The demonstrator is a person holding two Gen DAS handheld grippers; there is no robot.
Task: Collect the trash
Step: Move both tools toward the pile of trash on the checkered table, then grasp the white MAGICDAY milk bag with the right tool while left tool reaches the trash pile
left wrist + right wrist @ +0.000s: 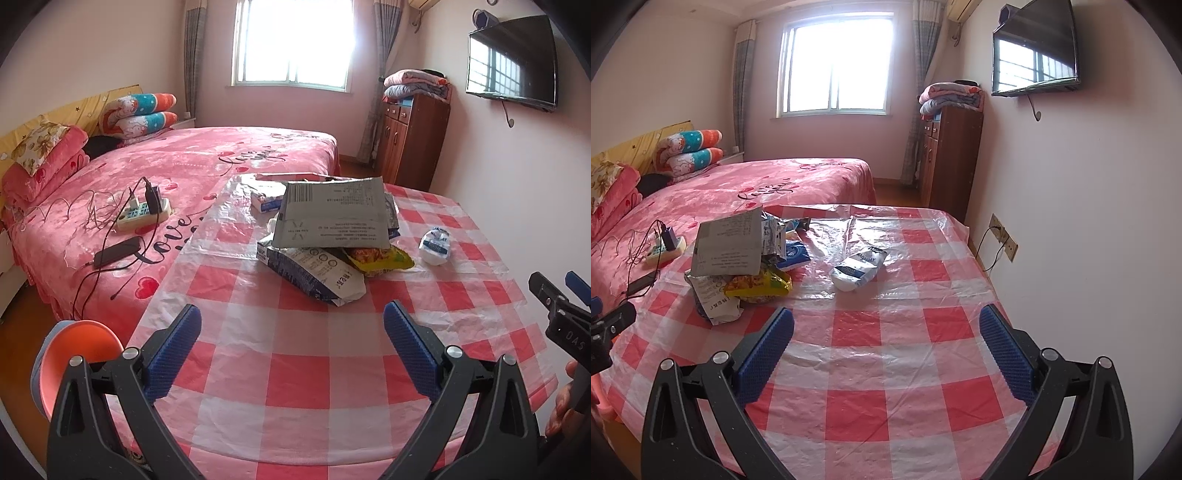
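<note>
A pile of trash lies on the red-and-white checked table point(295, 369) point(886, 369). On top is a grey mailer bag point(332, 214) point(729, 247); under it are a white and dark snack bag point(317, 275) point(714, 295), a yellow wrapper point(380, 258) point(761, 286) and a blue tissue pack point(266, 199) point(794, 254). A small white packet point(435, 245) point(857, 271) lies apart to the right. My left gripper point(291, 325) is open above the near table, short of the pile. My right gripper point(886, 328) point(554, 291) is open too, short of the white packet. Both hold nothing.
A pink bed point(177, 177) stands left of the table with a power strip point(146, 214), cables and a phone point(118, 251). An orange bin point(77, 354) is at the table's near left. A wooden cabinet point(951, 158) and a wall outlet point(1003, 236) line the right wall.
</note>
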